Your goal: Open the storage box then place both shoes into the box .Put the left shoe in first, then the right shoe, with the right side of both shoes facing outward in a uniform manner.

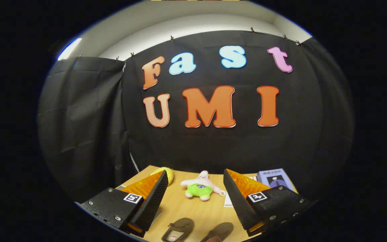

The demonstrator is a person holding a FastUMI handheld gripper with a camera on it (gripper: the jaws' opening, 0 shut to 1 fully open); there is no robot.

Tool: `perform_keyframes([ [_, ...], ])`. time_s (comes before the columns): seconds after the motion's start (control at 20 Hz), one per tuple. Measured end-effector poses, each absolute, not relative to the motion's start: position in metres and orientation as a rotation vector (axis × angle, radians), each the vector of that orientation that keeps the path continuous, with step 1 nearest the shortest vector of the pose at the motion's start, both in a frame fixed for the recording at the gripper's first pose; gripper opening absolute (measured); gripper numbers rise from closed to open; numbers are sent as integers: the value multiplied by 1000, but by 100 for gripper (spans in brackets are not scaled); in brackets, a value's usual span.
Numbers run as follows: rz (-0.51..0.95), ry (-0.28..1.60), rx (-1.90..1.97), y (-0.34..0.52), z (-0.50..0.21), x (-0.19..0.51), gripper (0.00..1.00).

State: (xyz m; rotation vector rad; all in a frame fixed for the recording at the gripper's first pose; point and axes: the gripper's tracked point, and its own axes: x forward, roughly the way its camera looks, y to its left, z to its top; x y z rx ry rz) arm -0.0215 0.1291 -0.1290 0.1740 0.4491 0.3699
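Two dark brown shoes lie side by side on the wooden table, low down between my fingers: one nearer the left finger showing its insole, the other nearer the right finger. My gripper hangs above the table, open, with a wide gap and nothing between its fingers. The shoes sit below and just ahead of the fingertips.
A pink starfish plush toy with green shorts lies beyond the fingers at mid-table. A yellow round object peeks out behind the left finger. A purple-grey book and white paper lie by the right finger near the table's back.
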Motion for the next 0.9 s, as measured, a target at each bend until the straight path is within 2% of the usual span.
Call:
perform_keyframes([
  [0.9,818,1221,525,302,-287,-145,97],
])
